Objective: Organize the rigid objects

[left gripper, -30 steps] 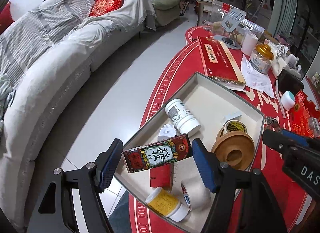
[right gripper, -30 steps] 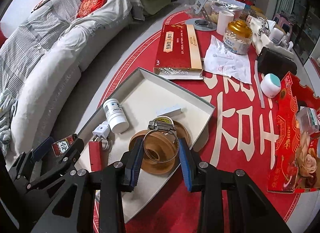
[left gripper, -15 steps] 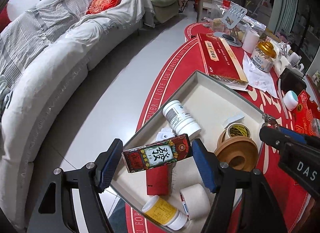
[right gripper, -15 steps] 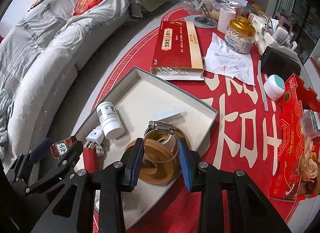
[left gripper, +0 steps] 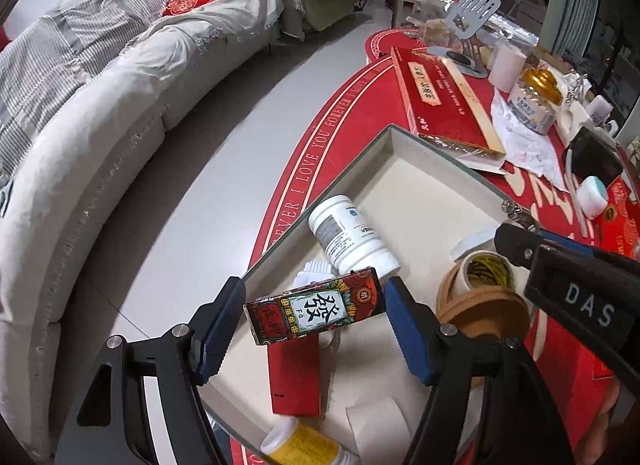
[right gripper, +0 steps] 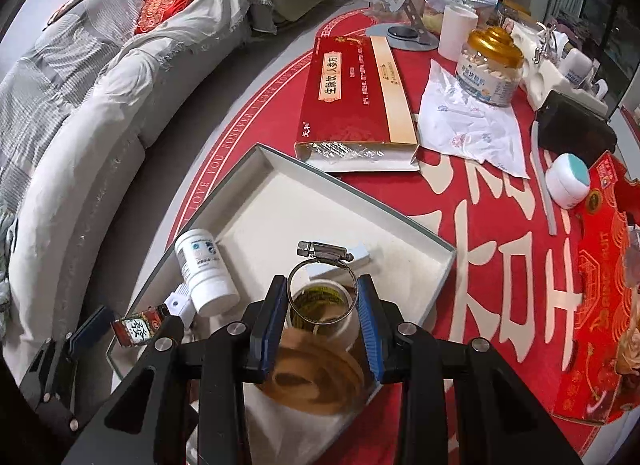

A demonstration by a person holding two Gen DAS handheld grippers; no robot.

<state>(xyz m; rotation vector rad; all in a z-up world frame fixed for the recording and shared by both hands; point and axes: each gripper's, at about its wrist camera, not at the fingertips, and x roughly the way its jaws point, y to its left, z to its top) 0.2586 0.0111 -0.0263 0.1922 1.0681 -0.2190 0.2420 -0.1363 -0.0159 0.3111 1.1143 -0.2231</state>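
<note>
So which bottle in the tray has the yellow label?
The small bottle at the tray's near edge, below the left gripper. The white bottle lying farther in has a grey-and-white label.

At the bottom edge of the left wrist view, a yellow-labelled bottle with a white cap (left gripper: 298, 447) is cut off, and a white tape roll (left gripper: 376, 423) beside it hides partly behind the gripper frame. A red flat card (left gripper: 295, 375) lies half under the held patterned box (left gripper: 316, 310). In the right wrist view, the brown wooden ring (right gripper: 316, 379) is blurred, and a red carton (right gripper: 600, 305) runs off the right edge.
</note>
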